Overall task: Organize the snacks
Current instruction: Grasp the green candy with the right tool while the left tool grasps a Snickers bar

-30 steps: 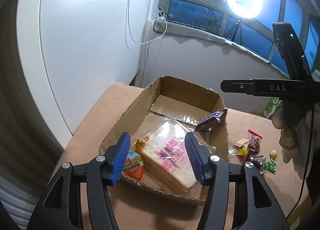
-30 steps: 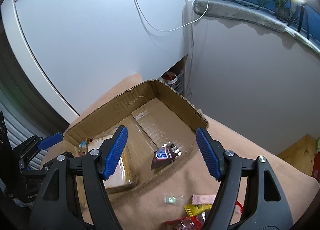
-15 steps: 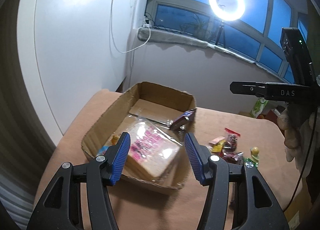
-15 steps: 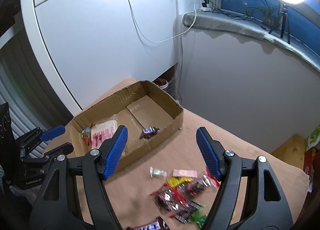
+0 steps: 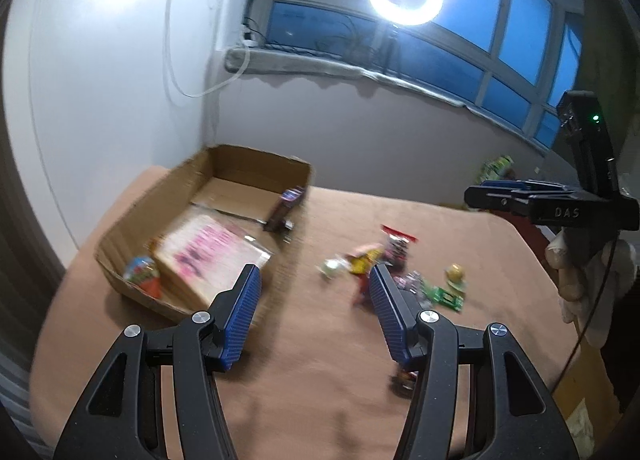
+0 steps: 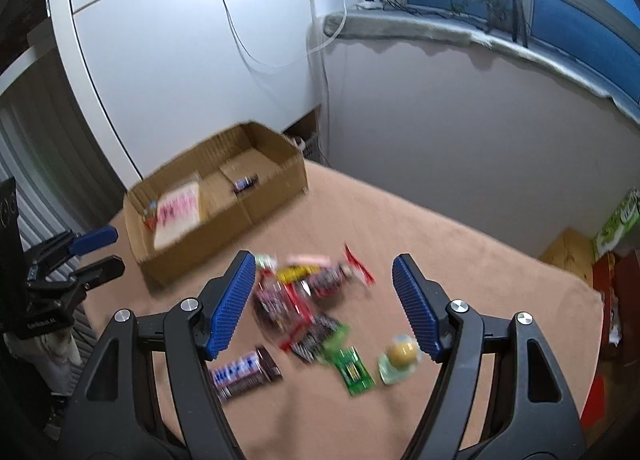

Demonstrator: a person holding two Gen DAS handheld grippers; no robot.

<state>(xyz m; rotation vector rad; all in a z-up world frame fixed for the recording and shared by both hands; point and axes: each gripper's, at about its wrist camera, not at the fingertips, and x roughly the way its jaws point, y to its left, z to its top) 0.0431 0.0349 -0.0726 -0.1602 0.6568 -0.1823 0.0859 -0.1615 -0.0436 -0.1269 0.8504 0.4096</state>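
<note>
Left wrist view: left gripper (image 5: 314, 310) spread wide w/ nothing between the pads, hovering above the tan table (image 5: 300, 380) between the cardboard box (image 5: 132, 220) and the loose snack pile (image 5: 394, 268). Box already holds the bread pack (image 5: 208, 248), a small egg-shaped snack (image 5: 142, 274) in its near corner, and a dark choc bar (image 5: 286, 208) leaning on the right wall, half up the rim. Right gripper (image 5: 508, 196) shows at far right, side-on, so can't tell its jaw state from here. Right wrist view: right gripper (image 6: 324, 306) also parted and empty, poised over the pile, w/ a long choc bar (image 6: 240, 372) just below its left finger, a green wrapper (image 6: 352, 370) and a round yellow candy (image 6: 400, 356) nearer the right finger. Risks, as I judge them: pieces are small, overlapping & crinkly, so closing on the heap could pinch two at once or flick a neighbour off toward the table edge; the round candy prob rolls if nudged; thin flat wrappers may slip out of the pads bc there's little to bite. Frame is motion-blurred, so a fast descent could land off target. The bar on the box wall looks unstable: bumping the box could tip it out
</note>
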